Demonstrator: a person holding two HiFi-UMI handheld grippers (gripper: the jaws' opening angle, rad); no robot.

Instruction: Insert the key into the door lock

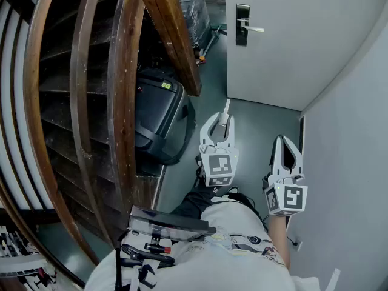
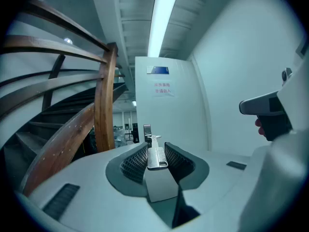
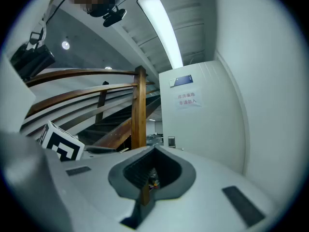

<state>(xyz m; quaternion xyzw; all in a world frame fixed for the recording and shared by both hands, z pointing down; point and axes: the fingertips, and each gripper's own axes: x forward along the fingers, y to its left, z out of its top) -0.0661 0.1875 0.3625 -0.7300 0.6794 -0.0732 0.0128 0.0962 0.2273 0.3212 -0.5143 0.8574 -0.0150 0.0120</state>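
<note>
Left gripper [image 2: 156, 146] jaws pinching key [image 2: 157, 158], door lock [image 2: 147, 130] well ahead, right gripper [image 3: 154, 150] jaws pressed together

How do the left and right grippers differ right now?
Left gripper clamps the key; right gripper has its jaws together on nothing. Left gripper sits nearer the door; right gripper is farther back, beside the wall. Shared: both point toward the door.

A curved wooden staircase [image 1: 121, 71] flanks the grey floor [image 1: 254, 126], a white wall [image 1: 357, 162] opposite, strip light [image 2: 161, 13] overhead.
</note>
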